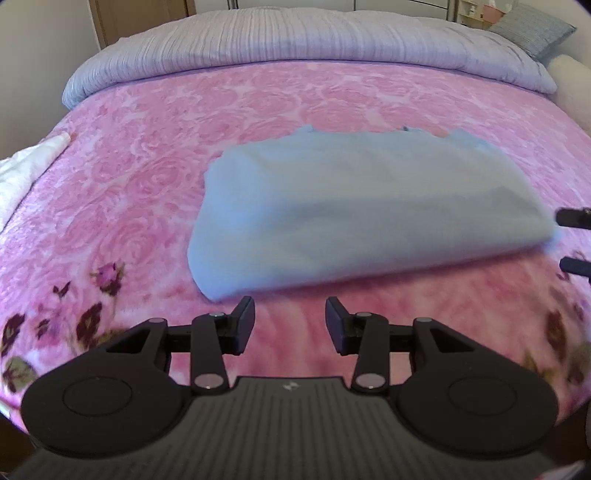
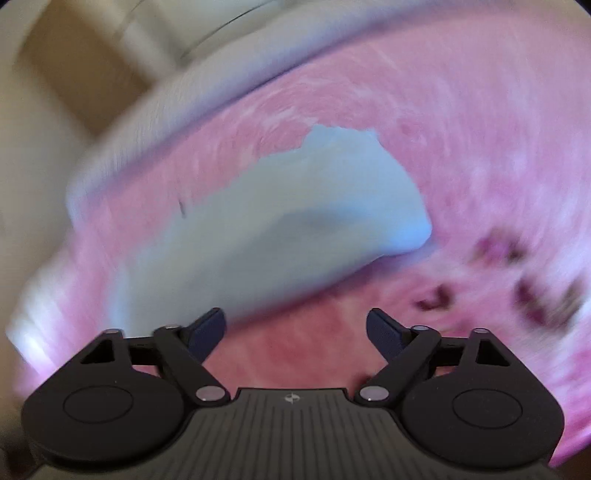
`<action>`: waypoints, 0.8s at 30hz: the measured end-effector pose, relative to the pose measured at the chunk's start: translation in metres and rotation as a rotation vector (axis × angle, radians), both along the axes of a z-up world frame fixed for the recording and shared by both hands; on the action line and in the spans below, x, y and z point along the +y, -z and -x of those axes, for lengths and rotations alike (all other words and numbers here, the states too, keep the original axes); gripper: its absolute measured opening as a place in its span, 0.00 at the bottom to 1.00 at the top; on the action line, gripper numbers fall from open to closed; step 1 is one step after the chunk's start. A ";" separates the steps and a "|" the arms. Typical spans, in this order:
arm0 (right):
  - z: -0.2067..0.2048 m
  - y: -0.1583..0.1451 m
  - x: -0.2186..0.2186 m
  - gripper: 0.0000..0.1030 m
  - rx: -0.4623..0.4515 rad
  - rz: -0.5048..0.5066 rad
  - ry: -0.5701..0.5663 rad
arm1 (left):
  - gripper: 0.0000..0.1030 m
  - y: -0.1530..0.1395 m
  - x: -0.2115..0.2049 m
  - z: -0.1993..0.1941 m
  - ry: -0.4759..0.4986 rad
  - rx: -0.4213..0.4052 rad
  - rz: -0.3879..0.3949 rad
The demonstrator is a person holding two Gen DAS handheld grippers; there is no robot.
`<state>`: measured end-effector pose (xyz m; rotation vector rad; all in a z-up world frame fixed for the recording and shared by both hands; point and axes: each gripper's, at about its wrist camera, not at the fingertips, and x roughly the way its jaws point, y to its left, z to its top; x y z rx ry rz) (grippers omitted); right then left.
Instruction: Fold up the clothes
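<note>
A light blue garment (image 1: 354,206) lies folded flat on the pink floral bedspread (image 1: 147,166). My left gripper (image 1: 290,321) is open and empty, just in front of the garment's near edge. My right gripper (image 2: 295,332) is open and empty, close to the garment's (image 2: 266,229) near edge; its view is badly blurred. The right gripper's fingertips (image 1: 572,218) show at the right edge of the left wrist view, beside the garment's right end.
A folded lilac duvet (image 1: 303,40) lies across the far end of the bed. A white cloth (image 1: 26,170) lies at the bed's left edge. A grey-blue pillow (image 1: 532,27) sits at the far right. Wooden furniture stands behind.
</note>
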<state>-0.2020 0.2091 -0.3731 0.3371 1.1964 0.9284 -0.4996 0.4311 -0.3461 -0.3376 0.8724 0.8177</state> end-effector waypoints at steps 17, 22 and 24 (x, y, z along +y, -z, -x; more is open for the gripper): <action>-0.061 0.083 -0.001 0.40 0.281 -0.187 0.312 | 0.40 0.030 0.088 -0.018 -0.033 -0.108 0.089; -0.054 0.053 0.021 0.11 0.112 -0.030 0.253 | 0.37 0.040 0.097 -0.019 -0.035 -0.089 0.101; -0.033 0.023 0.046 0.10 -0.120 0.064 0.160 | 0.37 0.035 0.099 -0.002 -0.060 -0.122 0.107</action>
